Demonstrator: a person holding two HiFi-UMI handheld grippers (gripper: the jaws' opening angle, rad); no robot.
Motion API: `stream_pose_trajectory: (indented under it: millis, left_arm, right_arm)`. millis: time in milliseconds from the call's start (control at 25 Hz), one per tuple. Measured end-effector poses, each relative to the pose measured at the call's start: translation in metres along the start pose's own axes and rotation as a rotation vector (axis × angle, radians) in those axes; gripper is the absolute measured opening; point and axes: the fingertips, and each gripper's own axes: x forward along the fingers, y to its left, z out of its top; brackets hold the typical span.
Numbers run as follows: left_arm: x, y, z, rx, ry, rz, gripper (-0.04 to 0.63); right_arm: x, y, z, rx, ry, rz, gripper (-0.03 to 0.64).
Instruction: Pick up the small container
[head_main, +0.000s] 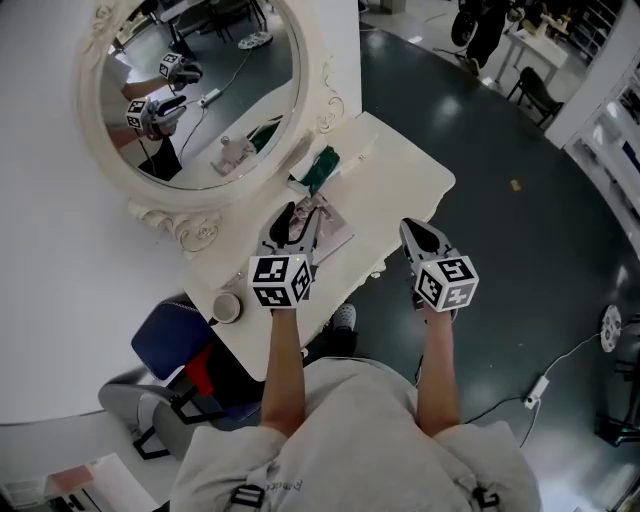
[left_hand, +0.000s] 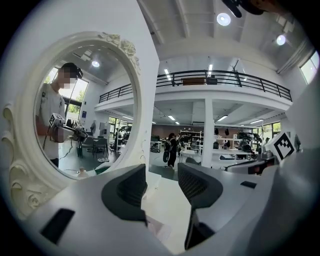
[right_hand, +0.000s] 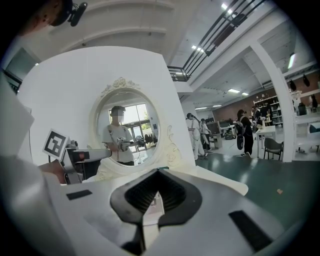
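Note:
A small round cream container (head_main: 227, 308) stands on the white table (head_main: 400, 170) near its front left corner. It lies left of and behind my left gripper's marker cube and shows in neither gripper view. My left gripper (head_main: 292, 215) (left_hand: 162, 185) hovers over the middle of the table, open and empty, above a pinkish booklet (head_main: 332, 230). My right gripper (head_main: 412, 228) (right_hand: 156, 192) hangs by the table's right front edge. Its jaws meet and hold nothing.
An oval mirror (head_main: 200, 90) in an ornate white frame leans at the back of the table. A green box (head_main: 322, 168) lies just in front of it. A blue chair (head_main: 170, 340) sits below the table's left end. Dark floor (head_main: 520, 230) spreads to the right.

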Motion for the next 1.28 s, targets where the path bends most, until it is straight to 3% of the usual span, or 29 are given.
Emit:
stream_pose_trajectory:
  millis: [360,720,920,1280]
  left_arm:
    - [0.055,0.027,0.003,0.106,0.03,-0.097,0.218]
    - [0.086,0.029,-0.08,0.261,0.189,-0.355,0.218]
    - [0.088,0.036,-0.116,0.225,0.215,-0.43,0.216]
    - [0.098,0.036,-0.172,0.148,0.248,-0.482,0.216]
  right_arm:
    - [0.04,-0.02,0.017,-0.03,0.027,-0.011,0.017]
    - [0.065,-0.026,0.01,-0.061,0.078,-0.029,0.017]
    - [0.071,-0.033,0.003,-0.058,0.091,-0.069,0.017]
    - [0.088,-0.035,-0.02,-0.029,0.146,-0.11,0.017]
